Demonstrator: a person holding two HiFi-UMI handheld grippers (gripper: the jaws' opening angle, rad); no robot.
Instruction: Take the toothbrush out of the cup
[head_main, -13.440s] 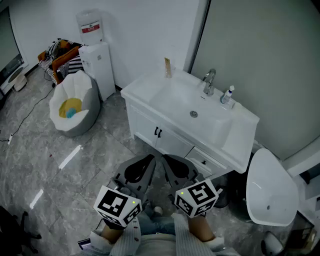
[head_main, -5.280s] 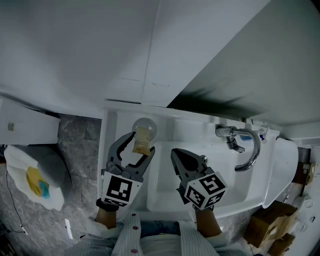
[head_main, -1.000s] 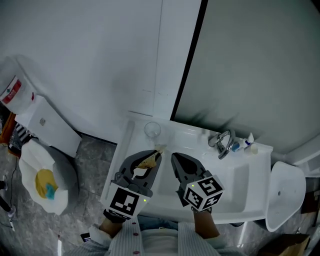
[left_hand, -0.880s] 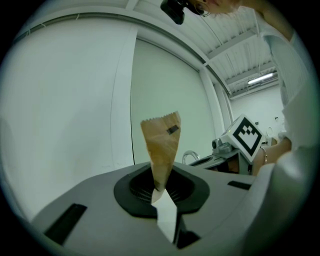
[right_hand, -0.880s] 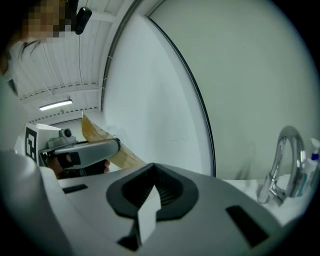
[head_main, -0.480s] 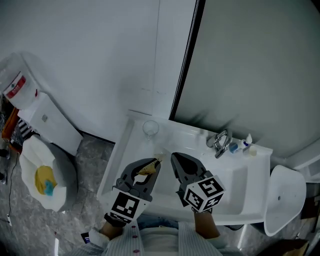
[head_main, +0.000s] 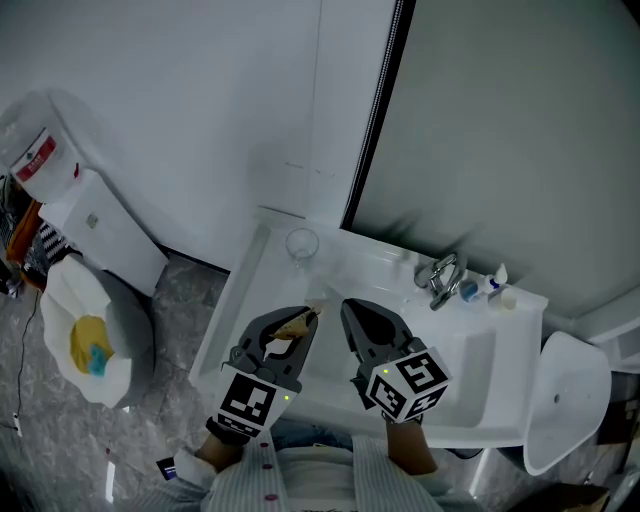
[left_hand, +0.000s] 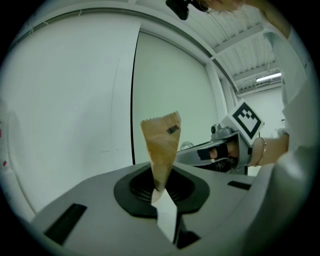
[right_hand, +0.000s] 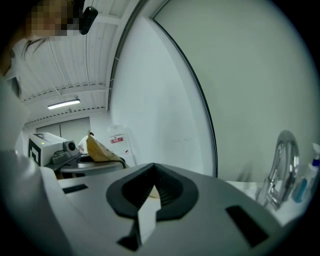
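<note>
Your left claw (head_main: 304, 320) grips the toothbrush (left_hand: 161, 145), standing upright, clear of the cup (head_main: 302, 243) just up-frame; right claw (head_main: 351, 311) closed, empty.

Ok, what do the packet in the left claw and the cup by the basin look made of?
Packet, pinched in the left claw: looks like brown kraft paper, matte, with a zigzag-cut top edge and soft creases. Cup: clear, probably glass or hard plastic, since the white counter shows through it. It is too small in the head view to say which.
</note>
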